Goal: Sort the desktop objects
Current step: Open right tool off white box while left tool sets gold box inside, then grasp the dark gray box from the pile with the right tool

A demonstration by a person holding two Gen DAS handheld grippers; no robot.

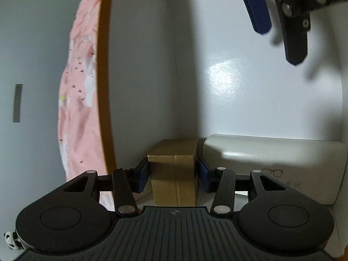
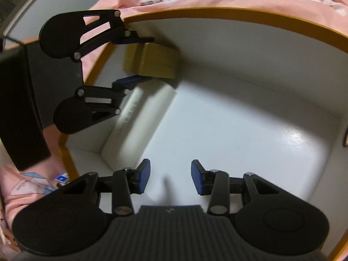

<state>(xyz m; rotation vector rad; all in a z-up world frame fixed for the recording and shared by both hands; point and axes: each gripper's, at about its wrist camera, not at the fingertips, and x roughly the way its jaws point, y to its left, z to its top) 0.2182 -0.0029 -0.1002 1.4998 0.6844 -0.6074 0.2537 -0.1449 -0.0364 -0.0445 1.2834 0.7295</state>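
The small cardboard box (image 1: 174, 169) sits clamped between the left gripper's (image 1: 173, 175) fingers, in the white storage box's (image 1: 250, 76) corner beside the glasses case (image 1: 282, 158); the right gripper's (image 2: 170, 177) fingers are half-spread, empty.

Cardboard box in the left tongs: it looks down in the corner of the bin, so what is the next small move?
Probably open the left tongs and lift clear. The cardboard box sits between the pads in the corner of the white bin, beside the white glasses case, and seems to rest on the floor. The right tongs are empty and out of the way.
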